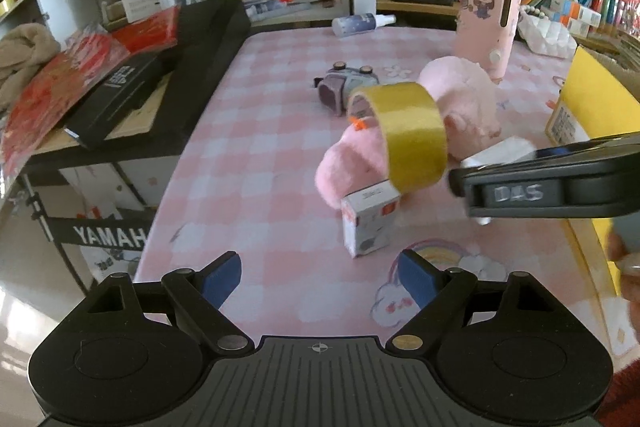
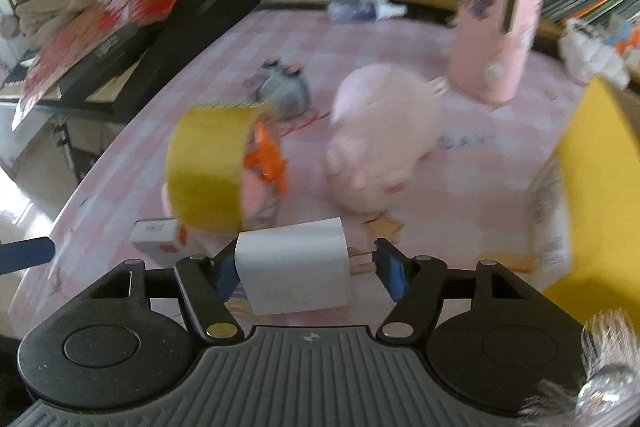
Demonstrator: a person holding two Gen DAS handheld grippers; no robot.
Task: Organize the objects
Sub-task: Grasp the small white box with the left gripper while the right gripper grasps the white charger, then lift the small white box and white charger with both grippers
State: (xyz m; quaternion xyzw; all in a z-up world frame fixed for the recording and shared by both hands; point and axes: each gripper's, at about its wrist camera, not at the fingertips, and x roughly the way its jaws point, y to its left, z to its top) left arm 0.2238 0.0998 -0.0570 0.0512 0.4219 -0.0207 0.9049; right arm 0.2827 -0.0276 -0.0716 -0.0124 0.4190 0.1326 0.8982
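Observation:
My right gripper (image 2: pixel 306 263) is shut on a white charger plug (image 2: pixel 294 265), held above the pink checked tablecloth (image 2: pixel 132 167); its metal prongs point right. In the left wrist view the right gripper comes in from the right, and the charger (image 1: pixel 498 153) shows at its tip. My left gripper (image 1: pixel 318 275) is open and empty near the table's front edge. A gold tape roll (image 1: pixel 404 133) rests on a pink plush slipper (image 1: pixel 344 171), with a small white box (image 1: pixel 370 225) just in front. A second pink slipper (image 2: pixel 384 135) lies behind.
A yellow box (image 2: pixel 600 183) stands at the right. A tall pink case (image 1: pixel 486 23) stands at the back right, a small grey-purple toy (image 1: pixel 346 87) mid-table, a spray bottle (image 1: pixel 360 25) at the back. A black keyboard with books (image 1: pixel 116 95) lies left; bookshelves behind.

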